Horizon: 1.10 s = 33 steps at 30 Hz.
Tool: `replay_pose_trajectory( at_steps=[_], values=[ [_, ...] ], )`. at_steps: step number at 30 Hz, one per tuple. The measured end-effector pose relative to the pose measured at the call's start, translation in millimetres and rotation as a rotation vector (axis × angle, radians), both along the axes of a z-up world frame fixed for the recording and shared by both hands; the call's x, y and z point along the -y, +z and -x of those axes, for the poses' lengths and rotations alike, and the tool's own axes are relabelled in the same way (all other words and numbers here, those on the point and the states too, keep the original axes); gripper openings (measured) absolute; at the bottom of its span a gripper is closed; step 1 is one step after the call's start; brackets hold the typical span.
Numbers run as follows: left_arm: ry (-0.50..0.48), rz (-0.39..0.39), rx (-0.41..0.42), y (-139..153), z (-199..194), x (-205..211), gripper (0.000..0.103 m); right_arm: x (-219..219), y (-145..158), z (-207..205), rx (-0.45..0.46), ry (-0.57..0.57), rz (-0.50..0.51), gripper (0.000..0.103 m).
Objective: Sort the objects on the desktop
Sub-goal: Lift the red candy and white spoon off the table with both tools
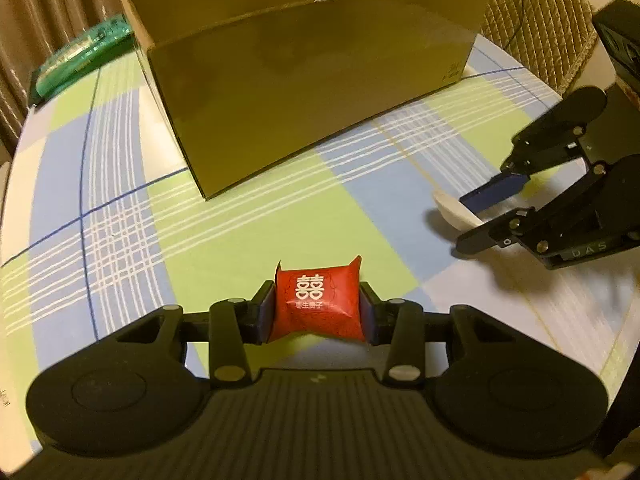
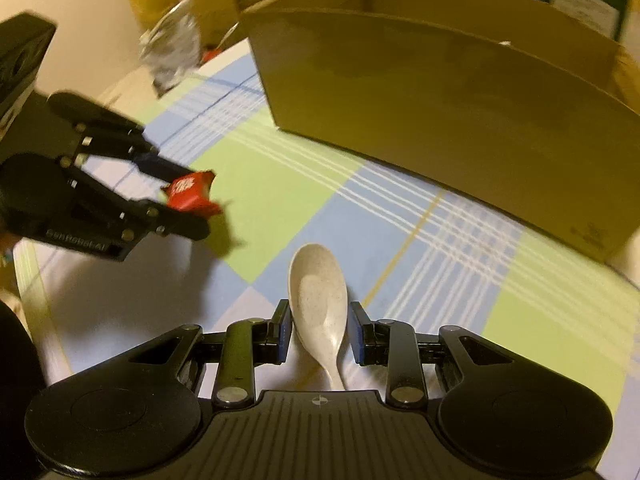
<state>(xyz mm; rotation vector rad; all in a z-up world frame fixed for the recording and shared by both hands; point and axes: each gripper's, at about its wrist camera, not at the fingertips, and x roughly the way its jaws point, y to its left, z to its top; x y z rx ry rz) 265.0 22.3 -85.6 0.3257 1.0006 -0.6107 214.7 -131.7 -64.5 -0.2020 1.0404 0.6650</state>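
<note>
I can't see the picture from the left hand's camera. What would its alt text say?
The left gripper pinches a red candy packet above a checked tablecloth. A brown cardboard box stands open behind it. On the right, the right gripper straddles a pale spoon lying on the cloth.

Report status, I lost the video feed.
Left gripper shut on red candy packet. Right gripper open around spoon. Cardboard box ahead, path unobstructed.

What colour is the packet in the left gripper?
Red packet with white print, clearest in the left wrist view.
</note>
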Motion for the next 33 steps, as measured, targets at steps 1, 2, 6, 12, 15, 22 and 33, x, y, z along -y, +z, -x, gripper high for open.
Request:
replay_pose_trajectory(
  at_steps=[1,2,6,12,15,22,33],
  values=[
    [0.001,0.001,0.005,1,3,2,0.037,1,2,2,0.001,-0.015,-0.013,0.026],
    [0.0,0.003,0.01,1,5,11,0.037,1,4,5,0.006,-0.026,-0.019,0.026],
    [0.003,0.014,0.026,13,18,21,0.037,4,18,18,0.041,-0.07,-0.038,0.026],
    [0.023,0.042,0.041,35,38,25,0.037,15,45,38,0.079,-0.145,-0.072,0.026],
    [0.025,0.053,0.046,42,46,27,0.037,13,45,41,0.073,-0.155,-0.05,0.026],
    [0.02,0.05,0.045,42,56,35,0.037,20,17,36,0.036,-0.221,0.038,0.026],
    [0.024,0.019,0.049,18,45,48,0.037,37,4,51,0.116,-0.147,-0.026,0.05]
  ],
)
